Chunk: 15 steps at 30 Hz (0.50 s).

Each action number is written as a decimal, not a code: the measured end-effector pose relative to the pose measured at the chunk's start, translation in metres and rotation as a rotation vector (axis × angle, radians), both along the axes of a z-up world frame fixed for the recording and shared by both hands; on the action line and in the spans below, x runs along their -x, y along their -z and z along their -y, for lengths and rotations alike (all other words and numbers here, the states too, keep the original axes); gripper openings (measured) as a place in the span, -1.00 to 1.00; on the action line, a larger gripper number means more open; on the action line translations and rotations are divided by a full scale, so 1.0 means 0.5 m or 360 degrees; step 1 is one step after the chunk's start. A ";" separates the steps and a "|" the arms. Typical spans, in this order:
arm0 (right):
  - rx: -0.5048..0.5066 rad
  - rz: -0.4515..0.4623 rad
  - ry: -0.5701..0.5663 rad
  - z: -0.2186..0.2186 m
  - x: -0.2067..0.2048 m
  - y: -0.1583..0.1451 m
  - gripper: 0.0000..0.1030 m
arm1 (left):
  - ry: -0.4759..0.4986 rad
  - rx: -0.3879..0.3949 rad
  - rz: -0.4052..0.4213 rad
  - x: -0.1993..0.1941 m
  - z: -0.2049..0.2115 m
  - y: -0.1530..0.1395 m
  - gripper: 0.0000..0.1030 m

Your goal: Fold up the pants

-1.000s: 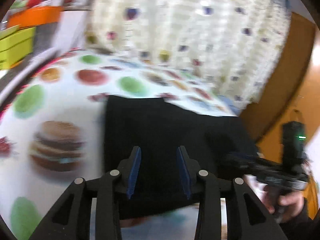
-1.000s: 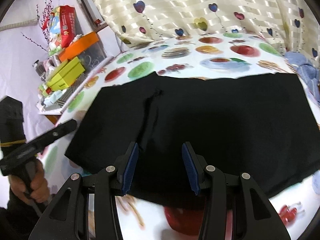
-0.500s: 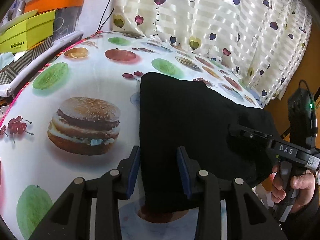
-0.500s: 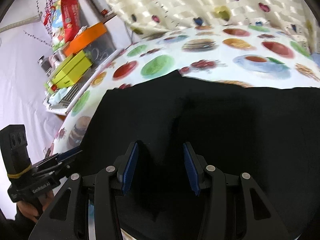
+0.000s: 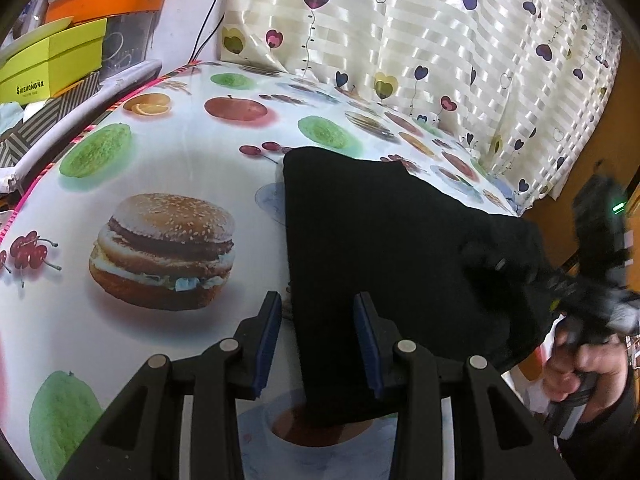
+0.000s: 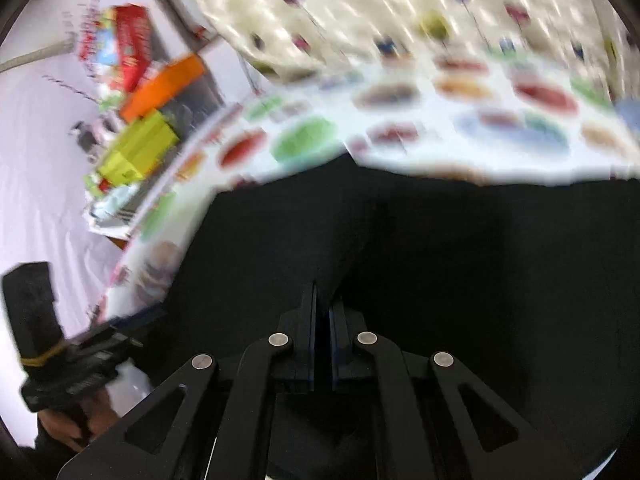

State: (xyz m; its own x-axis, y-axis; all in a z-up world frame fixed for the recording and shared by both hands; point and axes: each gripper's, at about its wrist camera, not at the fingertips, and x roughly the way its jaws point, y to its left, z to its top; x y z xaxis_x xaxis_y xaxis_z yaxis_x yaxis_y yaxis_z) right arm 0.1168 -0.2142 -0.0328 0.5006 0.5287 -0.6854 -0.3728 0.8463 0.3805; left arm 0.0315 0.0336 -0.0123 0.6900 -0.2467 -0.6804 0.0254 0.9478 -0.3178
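Note:
Black pants (image 5: 392, 240) lie flat on a table with a food-print cloth (image 5: 168, 184). My left gripper (image 5: 318, 340) is open, its jaws on either side of the pants' near left edge at the table's front. In the right wrist view, which is blurred by motion, my right gripper (image 6: 322, 328) has its jaws closed on the black pants (image 6: 440, 260) along their near edge. The right gripper also shows in the left wrist view (image 5: 560, 280), over the pants' right end.
Yellow-green and orange boxes (image 5: 52, 60) stand on a shelf at the table's left. A heart-print curtain (image 5: 440, 40) hangs behind the table. An orange-brown wall (image 5: 580, 184) is at the right.
My right gripper has gone from open to closed on the pants' near edge. My left gripper has stayed open and moved to the pants' left edge.

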 end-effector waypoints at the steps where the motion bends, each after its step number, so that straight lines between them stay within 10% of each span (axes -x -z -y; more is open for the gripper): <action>1: -0.0039 0.0027 0.0005 0.006 0.003 -0.003 -0.80 | 0.0002 0.0003 0.0000 0.001 -0.001 0.000 -0.23; 15: 0.0130 0.0133 -0.0120 -0.003 0.090 -0.004 -0.66 | 0.0097 0.0004 0.0116 0.023 0.024 -0.043 -0.23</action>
